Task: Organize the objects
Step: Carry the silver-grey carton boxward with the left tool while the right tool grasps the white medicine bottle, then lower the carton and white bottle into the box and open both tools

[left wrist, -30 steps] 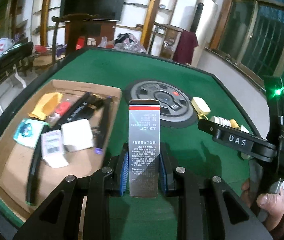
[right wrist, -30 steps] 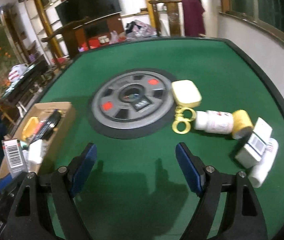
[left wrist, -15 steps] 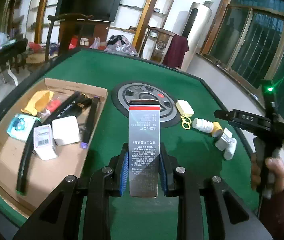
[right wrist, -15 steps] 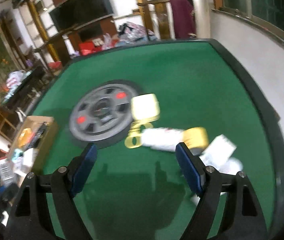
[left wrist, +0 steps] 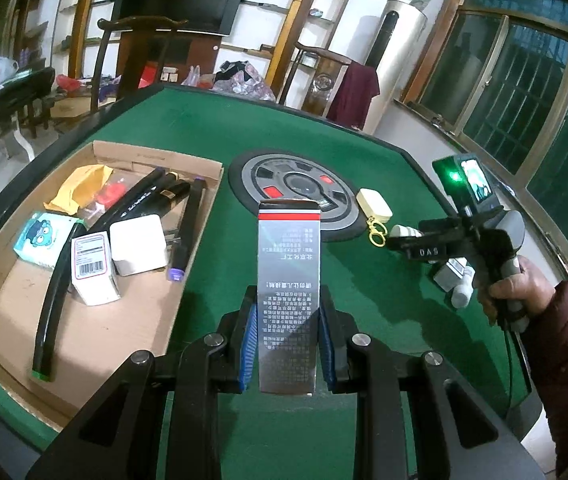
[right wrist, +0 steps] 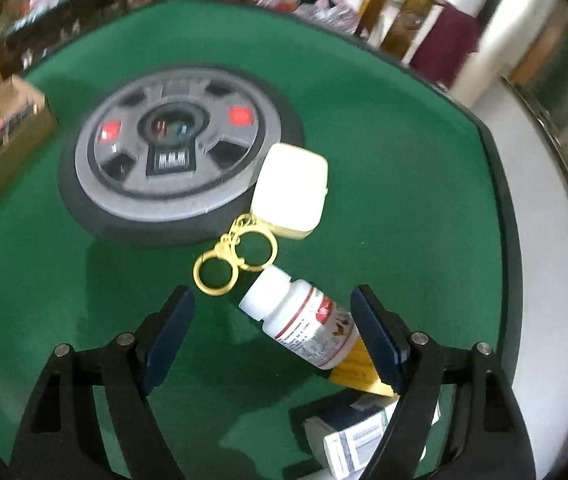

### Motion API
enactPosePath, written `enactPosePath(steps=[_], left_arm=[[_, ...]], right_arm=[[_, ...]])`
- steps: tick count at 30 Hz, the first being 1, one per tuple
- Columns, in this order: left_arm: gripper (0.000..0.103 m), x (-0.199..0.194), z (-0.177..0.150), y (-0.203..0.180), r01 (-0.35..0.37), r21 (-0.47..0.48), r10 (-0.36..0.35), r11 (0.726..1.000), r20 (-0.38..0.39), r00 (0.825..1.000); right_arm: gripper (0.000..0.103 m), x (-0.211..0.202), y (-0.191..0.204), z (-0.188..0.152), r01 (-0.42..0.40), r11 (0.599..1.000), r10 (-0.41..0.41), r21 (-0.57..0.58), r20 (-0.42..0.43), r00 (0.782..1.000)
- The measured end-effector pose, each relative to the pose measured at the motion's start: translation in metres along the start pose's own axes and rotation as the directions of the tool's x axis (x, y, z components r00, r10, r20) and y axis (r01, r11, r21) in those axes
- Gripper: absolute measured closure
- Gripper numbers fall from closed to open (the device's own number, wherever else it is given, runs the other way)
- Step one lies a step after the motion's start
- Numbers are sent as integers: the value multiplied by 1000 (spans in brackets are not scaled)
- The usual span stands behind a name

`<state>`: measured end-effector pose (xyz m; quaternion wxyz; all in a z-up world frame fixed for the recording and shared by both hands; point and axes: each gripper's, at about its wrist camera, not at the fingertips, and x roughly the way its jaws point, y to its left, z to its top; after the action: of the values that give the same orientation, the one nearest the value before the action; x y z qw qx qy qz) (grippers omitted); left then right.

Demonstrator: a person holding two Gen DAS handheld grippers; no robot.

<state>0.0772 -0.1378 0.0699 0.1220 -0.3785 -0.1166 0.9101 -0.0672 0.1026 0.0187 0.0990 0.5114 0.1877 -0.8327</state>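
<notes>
Silver carton (left wrist: 287,280) clamped upright in left tool (left wrist: 287,346) | right tool (right wrist: 272,344) closing, pads clear of white bottle (right wrist: 304,320) between them (lying on green bench (right wrist: 384,152))

Ahead of the right gripper (right wrist: 272,320), one pill bottle (right wrist: 304,326), one cream case (right wrist: 290,192) and two gold rings (right wrist: 214,272) are counted; one small box (right wrist: 358,440) sits nearer.

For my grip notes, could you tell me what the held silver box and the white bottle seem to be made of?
Silver box: probably foil-coated card, given its mirror-like sheen and sharp folded edges. White bottle: likely glossy plastic, with smooth highlights, a moulded cap and a printed paper-like label.
</notes>
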Motion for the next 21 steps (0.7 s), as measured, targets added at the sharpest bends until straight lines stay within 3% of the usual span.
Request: enactPosePath(steps=[2,4,9,14,18,21], left_arm=[[80,4,0,3,4,-8,-4,1000,-11,1000],[80,10,-1,5,9,-15,-10,1000,-26,1000],[80,16,-4,9,21,-37,-23,999,-50,998],[80,6,-3,18,9,-31,-9,999,-26,1000],[80,-7,-1,39,-33,-34,33,999,-6,999],[80,-26,3,67,-80,-58,81,995,17,997]], right_arm=[[54,5,0,-2,20,1000,-20,-13,-18,1000],[70,8,-4,-4,-14,1000,15,12,-44,999],[70,11,-7,-6,-35,996,38,81,-35,999],[70,4,-19,-15,-100,973,101,209,5,995],[70,-20,-23,-24,-260,917,247,302,82,966],[70,-42,-8,-21,-372,876,346,308,139,928]])
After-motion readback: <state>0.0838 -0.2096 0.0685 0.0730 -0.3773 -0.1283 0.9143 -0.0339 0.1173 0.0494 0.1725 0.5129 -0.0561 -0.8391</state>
